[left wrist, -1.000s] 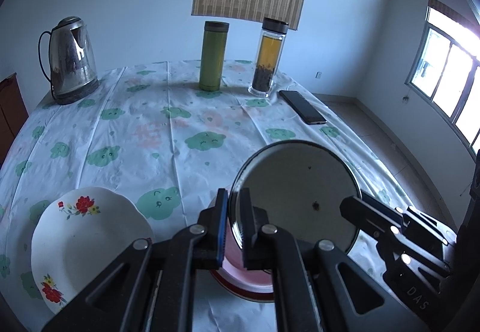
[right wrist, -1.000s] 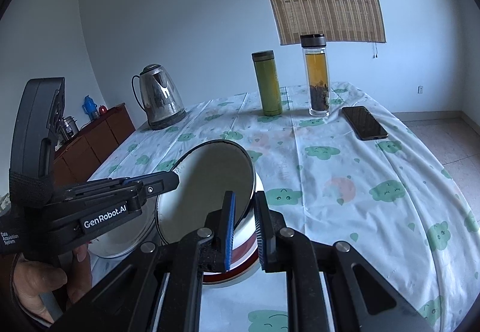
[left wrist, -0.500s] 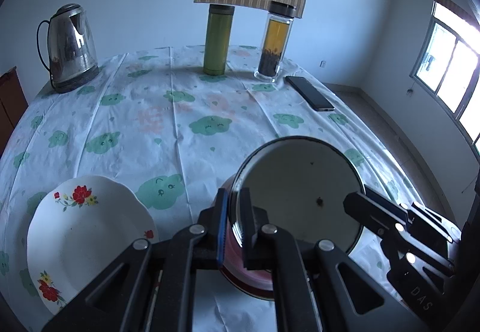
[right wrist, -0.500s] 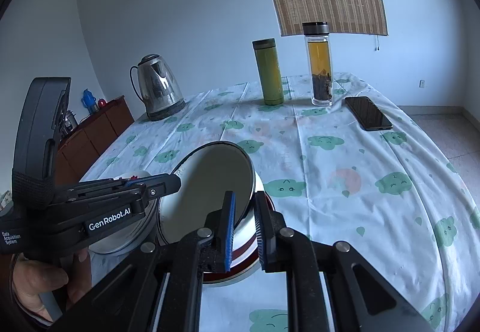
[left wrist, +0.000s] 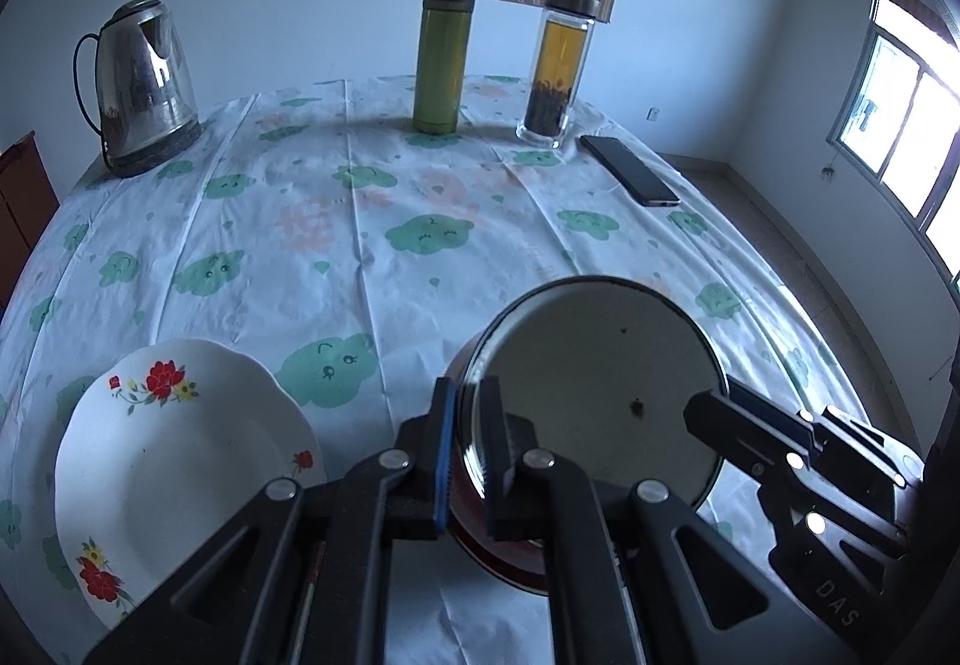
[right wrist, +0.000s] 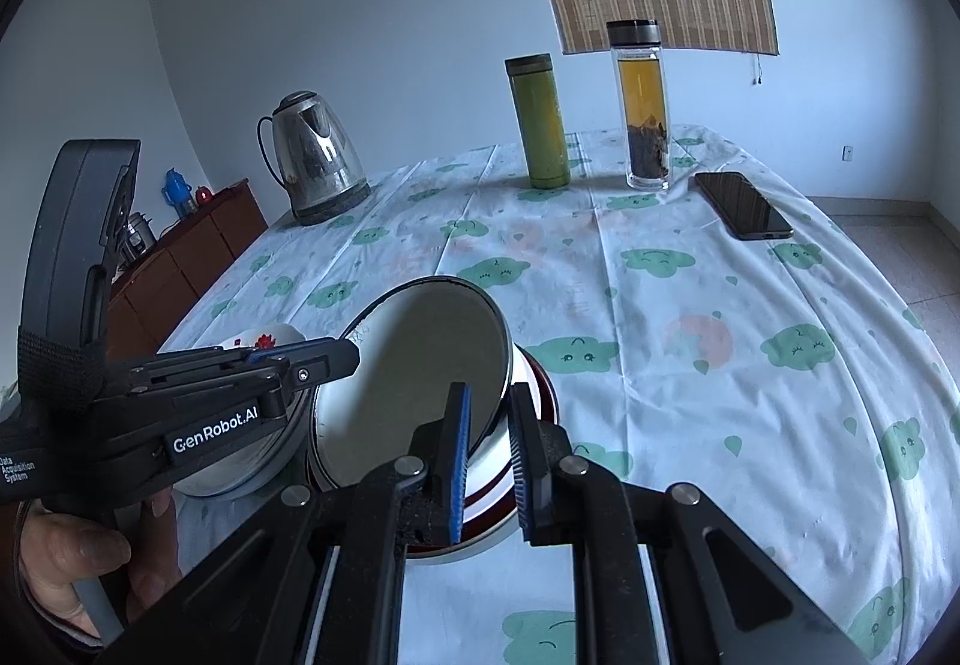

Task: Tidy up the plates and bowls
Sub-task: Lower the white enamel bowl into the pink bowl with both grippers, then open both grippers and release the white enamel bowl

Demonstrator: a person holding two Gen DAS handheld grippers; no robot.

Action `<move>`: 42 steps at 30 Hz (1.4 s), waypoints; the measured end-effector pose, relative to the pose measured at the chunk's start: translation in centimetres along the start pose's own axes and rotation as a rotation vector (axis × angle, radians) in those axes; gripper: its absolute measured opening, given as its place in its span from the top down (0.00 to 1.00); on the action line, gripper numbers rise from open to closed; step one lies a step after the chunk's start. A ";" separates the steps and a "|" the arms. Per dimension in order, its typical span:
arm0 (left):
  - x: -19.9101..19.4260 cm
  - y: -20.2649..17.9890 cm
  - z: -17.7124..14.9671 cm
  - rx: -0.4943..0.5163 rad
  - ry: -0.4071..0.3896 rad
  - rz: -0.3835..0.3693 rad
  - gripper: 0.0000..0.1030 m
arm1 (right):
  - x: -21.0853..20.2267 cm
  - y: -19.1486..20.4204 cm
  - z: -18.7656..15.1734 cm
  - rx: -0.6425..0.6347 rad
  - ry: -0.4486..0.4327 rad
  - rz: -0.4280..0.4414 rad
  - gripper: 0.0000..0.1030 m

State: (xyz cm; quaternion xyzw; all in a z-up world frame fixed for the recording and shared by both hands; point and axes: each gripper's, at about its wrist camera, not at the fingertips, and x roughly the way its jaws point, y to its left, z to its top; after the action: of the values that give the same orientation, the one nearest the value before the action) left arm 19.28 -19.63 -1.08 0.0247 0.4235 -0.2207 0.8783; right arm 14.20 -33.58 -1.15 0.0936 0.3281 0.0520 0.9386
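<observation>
The left hand-held gripper (left wrist: 468,449) is clamped on the near left rim of the white enamel bowl with a dark rim (left wrist: 600,383), one finger inside the wall and one outside. The right hand-held gripper (right wrist: 487,461) pinches the bowl's opposite rim in the same way. The bowl sits tilted, nested in or just above a red-and-white bowl (right wrist: 528,461) at the near edge of the cloth-covered surface (right wrist: 690,305). Whether the two bowls touch is hard to tell.

The step in hand looks like seating the enamel bowl squarely in the lower one. To do it well, both grips should level the bowl first, then lower together so the rims meet evenly rather than one edge knocking. Each set of fingers should let go only once the bowl rests on its own.

The white flowered plate (left wrist: 180,467) lies just left of the stack, near enough to be clipped by the left tool on withdrawal.
</observation>
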 end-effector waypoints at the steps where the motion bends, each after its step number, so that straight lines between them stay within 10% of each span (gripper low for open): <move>1: 0.0 0.0 0.0 0.001 0.002 0.001 0.97 | 0.0 0.0 0.0 0.001 0.003 0.001 0.86; 30: 0.7 0.8 -0.1 -0.031 0.022 -0.047 0.85 | 1.1 -1.1 -0.3 0.065 0.063 0.060 0.82; 33: 0.9 1.1 -0.1 -0.049 0.025 -0.073 0.80 | 0.9 -0.6 -0.3 0.041 0.054 0.065 0.69; 35: 0.9 1.0 -0.1 -0.048 0.023 -0.063 0.68 | 0.5 -0.3 -0.4 0.018 0.034 0.029 0.40; 37: 1.1 1.2 -0.3 -0.054 0.024 -0.045 0.45 | 0.1 -0.4 -0.5 0.012 0.015 0.019 0.37; 42: 1.8 1.3 -0.6 -0.061 0.048 -0.054 0.44 | 0.0 -1.2 -0.6 0.029 0.018 -0.009 0.37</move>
State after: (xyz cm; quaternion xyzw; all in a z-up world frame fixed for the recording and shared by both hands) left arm 20.36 -18.94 -3.04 -0.0081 0.4515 -0.2307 0.8619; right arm 13.86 -34.67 -1.89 0.1050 0.3375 0.0439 0.9344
